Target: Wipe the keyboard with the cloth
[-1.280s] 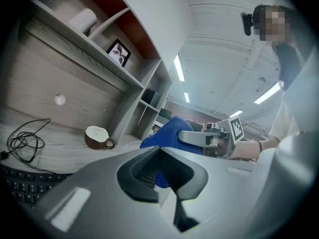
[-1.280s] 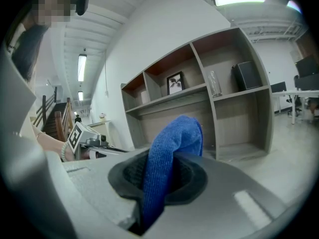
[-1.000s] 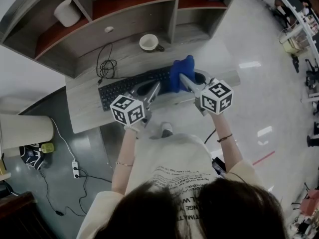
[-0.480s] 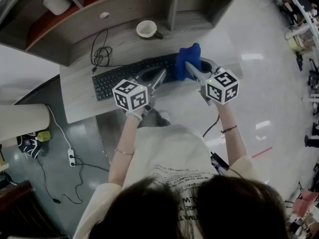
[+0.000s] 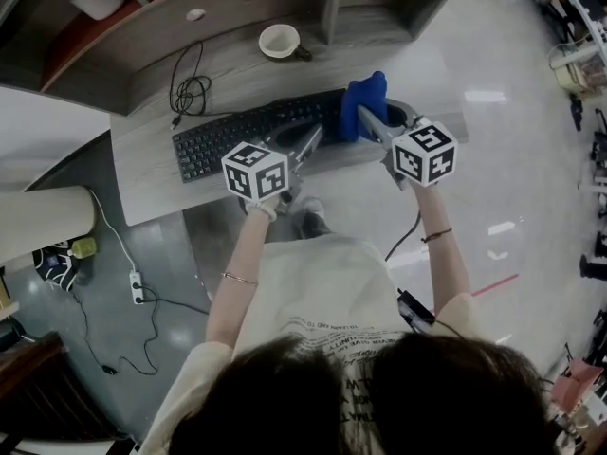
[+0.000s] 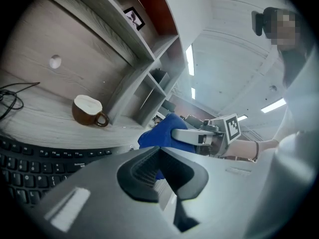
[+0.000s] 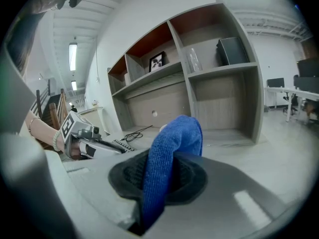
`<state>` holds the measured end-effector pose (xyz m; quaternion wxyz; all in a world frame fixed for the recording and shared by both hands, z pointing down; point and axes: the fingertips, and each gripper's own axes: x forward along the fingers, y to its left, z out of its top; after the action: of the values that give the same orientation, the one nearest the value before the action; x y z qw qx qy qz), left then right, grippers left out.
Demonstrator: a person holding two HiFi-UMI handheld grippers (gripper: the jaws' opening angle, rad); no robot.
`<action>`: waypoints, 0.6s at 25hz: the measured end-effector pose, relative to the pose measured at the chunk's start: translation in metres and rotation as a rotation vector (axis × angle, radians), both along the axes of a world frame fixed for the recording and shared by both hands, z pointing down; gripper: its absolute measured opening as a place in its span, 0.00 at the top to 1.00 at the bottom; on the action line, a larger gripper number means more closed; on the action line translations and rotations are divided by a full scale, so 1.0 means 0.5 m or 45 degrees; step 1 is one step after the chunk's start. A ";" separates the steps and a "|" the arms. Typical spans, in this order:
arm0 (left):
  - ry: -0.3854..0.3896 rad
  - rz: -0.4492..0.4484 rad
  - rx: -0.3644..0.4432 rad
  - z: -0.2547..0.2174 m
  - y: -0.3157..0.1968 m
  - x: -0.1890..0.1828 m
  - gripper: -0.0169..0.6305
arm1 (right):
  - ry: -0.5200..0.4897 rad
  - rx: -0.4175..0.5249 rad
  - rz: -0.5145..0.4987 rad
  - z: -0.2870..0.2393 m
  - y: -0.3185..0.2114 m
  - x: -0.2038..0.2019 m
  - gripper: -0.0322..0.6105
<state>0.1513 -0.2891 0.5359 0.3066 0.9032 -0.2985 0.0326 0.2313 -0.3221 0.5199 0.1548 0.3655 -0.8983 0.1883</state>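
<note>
A black keyboard point(image 5: 247, 129) lies across the grey desk point(image 5: 142, 192). My right gripper point(image 5: 366, 118) is shut on a blue cloth point(image 5: 366, 100), which stands bunched over the keyboard's right end. In the right gripper view the cloth point(image 7: 167, 158) runs up between the jaws. My left gripper point(image 5: 312, 141) is shut with nothing in it, at the keyboard's front edge just left of the cloth. In the left gripper view the keyboard point(image 6: 30, 158) sits low on the left, with the cloth point(image 6: 158, 132) and the right gripper point(image 6: 174, 133) straight ahead.
A white-lined brown cup point(image 5: 279, 41) stands behind the keyboard, also in the left gripper view point(image 6: 87, 110). A coiled black cable point(image 5: 190, 91) lies at the back left. Shelf compartments point(image 5: 327, 8) rise behind the desk. A power strip point(image 5: 136, 287) lies on the floor.
The head view has shifted, so the desk sits higher in the picture. The left gripper has come a little closer to the keyboard's front edge. The right gripper still holds the cloth over the right end.
</note>
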 end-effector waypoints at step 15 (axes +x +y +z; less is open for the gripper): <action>0.002 -0.057 -0.082 0.041 -0.004 -0.068 0.98 | -0.055 -0.089 0.018 0.057 -0.021 -0.076 0.87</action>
<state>0.1170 -0.2913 0.5565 0.3365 0.8860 -0.3172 0.0344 0.1932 -0.3327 0.5484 0.1467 0.3620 -0.8917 0.2286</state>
